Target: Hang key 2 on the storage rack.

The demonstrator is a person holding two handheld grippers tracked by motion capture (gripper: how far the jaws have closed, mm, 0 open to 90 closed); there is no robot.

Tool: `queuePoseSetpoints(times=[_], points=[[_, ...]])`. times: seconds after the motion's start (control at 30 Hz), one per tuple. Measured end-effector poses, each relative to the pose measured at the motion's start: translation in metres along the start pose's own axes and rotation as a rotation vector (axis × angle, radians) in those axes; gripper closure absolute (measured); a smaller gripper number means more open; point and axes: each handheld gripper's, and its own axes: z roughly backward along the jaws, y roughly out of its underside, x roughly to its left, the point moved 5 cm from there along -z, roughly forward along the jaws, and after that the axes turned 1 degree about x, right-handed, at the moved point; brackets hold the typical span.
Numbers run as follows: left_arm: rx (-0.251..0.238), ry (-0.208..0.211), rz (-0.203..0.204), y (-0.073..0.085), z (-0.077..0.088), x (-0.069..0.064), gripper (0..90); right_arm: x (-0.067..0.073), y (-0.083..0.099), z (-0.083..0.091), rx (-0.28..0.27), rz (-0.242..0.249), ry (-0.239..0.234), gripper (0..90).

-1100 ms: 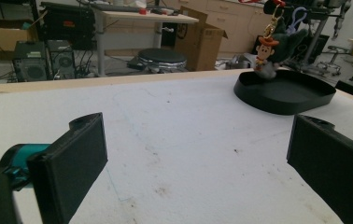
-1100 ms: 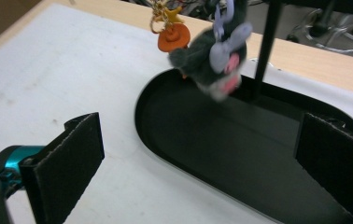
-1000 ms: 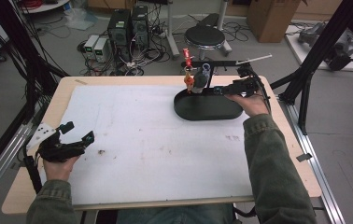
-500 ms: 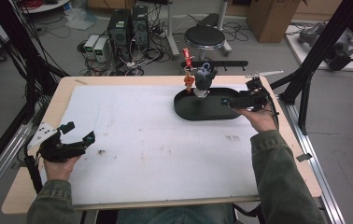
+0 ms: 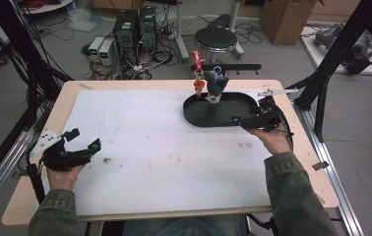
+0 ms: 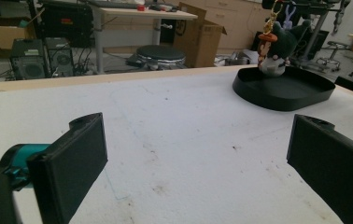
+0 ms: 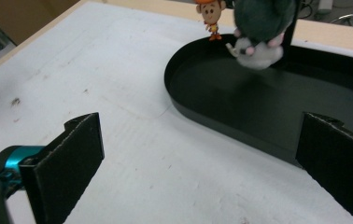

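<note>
two grippers: jaws of the left gripper (image 5: 81, 142) and right gripper (image 5: 237, 119) spread, empty
tray (image 5: 199, 116): plush toy (image 5: 216, 84) inside
advice: approach toy squarely, close gently

Plush toy (image 7: 258, 28) cut off by the top edge; small figurine (image 5: 199, 84) blurred

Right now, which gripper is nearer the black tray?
Right. The right gripper sits at the black tray near rim, jaws open; the left gripper rests far across the table.
</note>
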Motion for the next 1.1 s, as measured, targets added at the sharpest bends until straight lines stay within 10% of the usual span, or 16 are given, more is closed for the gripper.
queuePoseSetpoints(times=[1.1], points=[[0.041,0.025,0.004,0.005,0.001,-0.007,5.3,0.004,0.086,-0.003,-0.057,0.059,-0.006,0.8]])
